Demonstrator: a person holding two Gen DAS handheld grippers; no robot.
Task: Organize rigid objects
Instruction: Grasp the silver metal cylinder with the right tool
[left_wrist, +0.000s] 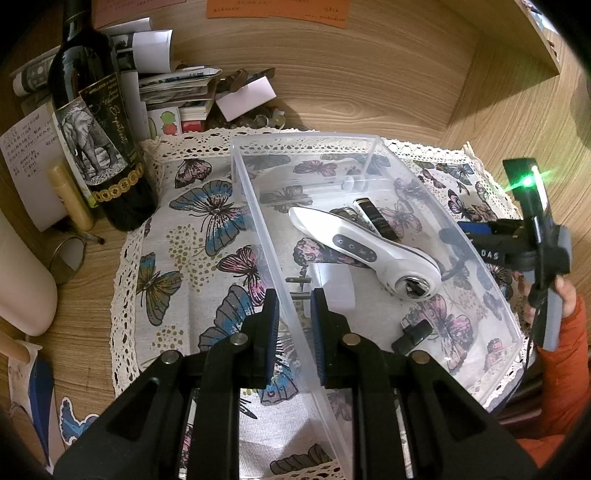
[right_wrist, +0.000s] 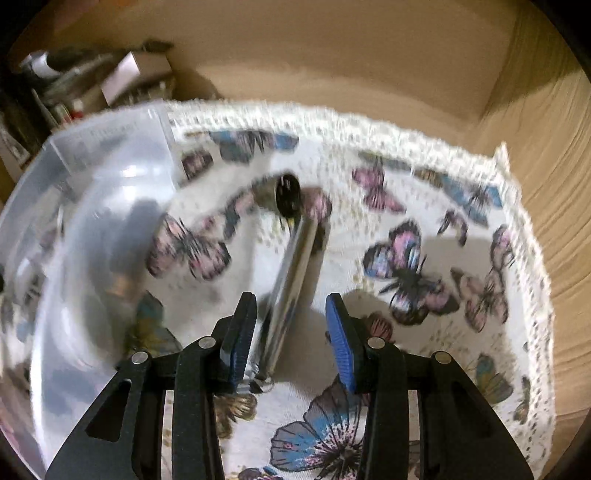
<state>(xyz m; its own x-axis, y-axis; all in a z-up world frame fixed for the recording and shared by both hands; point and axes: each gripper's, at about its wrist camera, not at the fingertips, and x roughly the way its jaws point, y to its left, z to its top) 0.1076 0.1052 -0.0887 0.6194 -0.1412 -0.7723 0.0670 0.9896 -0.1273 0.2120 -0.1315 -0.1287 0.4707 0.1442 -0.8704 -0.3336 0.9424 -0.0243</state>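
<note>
Close in, the left gripper (left_wrist: 291, 325) sits astride the near wall of the clear plastic bin (left_wrist: 258, 221), one pad outside and one inside. The wall looks pinched, though I cannot tell if it is truly clamped or only straddled.

Over in the right wrist view, the right gripper (right_wrist: 291, 332) hangs with its jaws apart around a shiny metal cylinder (right_wrist: 291, 280). The cylinder lies against the left pad, with a clear gap to the right one, so nothing is gripped. The frame is blurred; whether the cylinder rests on the butterfly cloth (right_wrist: 406, 206) I cannot say.

This reads as the pick-up step: steady the bin, close on the cylinder, then carry it across into the bin just beside it. Polished and round, it may slip unless centred.

Deeper in the bin already lie a white charger (left_wrist: 332, 284), a small black adapter (left_wrist: 412, 334), a white handheld device (left_wrist: 365, 251) and a dark slim case (left_wrist: 376, 218). Beyond, a wine bottle (left_wrist: 96, 122) stands on the bench (left_wrist: 332, 74).
</note>
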